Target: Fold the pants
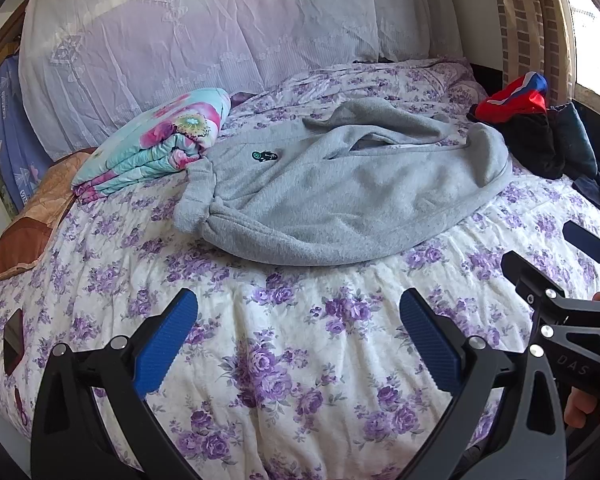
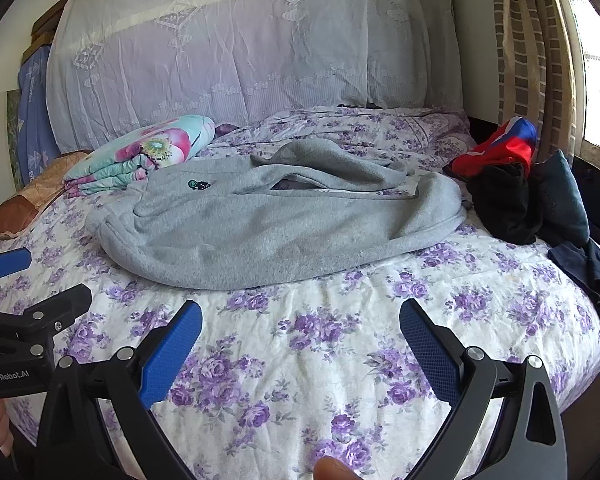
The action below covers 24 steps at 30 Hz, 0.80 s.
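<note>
Blue ribbed pads line both sets of jaws, and I have both spread wide with nothing between them. My left gripper (image 1: 299,330) and right gripper (image 2: 300,338) hang side by side over the near edge of the bed (image 1: 300,380), above bare flowered cover, touching no cloth.

Straight ahead of both, toward the middle of the bed, lie the grey pants (image 1: 352,196), a soft fleece heap not yet folded. Their long axis runs across my view, roughly along the near edge: the cuffed end (image 1: 196,204) points to the left side, where it meets a folded flowered quilt (image 1: 160,148), and the wider, rumpled end (image 2: 432,200) points right, near a pile of dark and red clothes (image 2: 512,184) at the right edge.

I judge the left gripper the nearer one to the cuffs and the right gripper nearer to the wide end, so each can reach forward to its own end. The upper layer is bunched, so I would expect to flatten it first.
</note>
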### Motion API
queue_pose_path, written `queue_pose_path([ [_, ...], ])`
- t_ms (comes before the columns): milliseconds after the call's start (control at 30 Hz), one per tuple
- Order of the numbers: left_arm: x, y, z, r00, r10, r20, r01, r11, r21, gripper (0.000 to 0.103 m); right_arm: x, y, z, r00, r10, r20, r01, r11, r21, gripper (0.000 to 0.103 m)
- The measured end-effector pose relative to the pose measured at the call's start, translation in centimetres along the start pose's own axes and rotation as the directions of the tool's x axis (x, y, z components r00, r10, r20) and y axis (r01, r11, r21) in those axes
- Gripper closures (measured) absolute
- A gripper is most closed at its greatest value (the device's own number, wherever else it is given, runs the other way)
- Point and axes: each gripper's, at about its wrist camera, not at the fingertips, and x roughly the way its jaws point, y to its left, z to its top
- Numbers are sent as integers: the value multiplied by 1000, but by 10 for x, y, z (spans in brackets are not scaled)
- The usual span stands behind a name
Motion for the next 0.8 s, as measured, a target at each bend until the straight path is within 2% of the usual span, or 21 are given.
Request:
queue_pose_path([
  [300, 10, 5, 0, 1000, -8, -26, 8, 1000, -7, 4, 6, 4, -1, 1000, 1, -23, -2, 1000, -15, 3],
  [433, 24, 16, -3, 995, -65, -78, 61, 997, -49, 4, 11, 5, -2, 999, -2, -38, 1, 1000, -23, 3],
  [500, 34, 29, -6, 993, -58, -107, 50, 995, -81, 4, 16, 5, -3, 999, -9, -53, 8, 1000, -23, 3],
  [700, 66, 93, -2, 986, 15, -167, -50, 977, -208, 4, 36, 5, -8, 995, -11, -102, 9, 1000, -23, 3],
  [733, 72, 105, 4, 985, 16, -169, -56, 971, -233, 4, 40, 6, -9, 994, -11, -109, 8, 1000, -28, 3],
  [800, 83, 123, 14, 984, -28, -173, -22, 959, -283, 4, 45, 9, -10, 993, -12, -118, 8, 999, -35, 3],
])
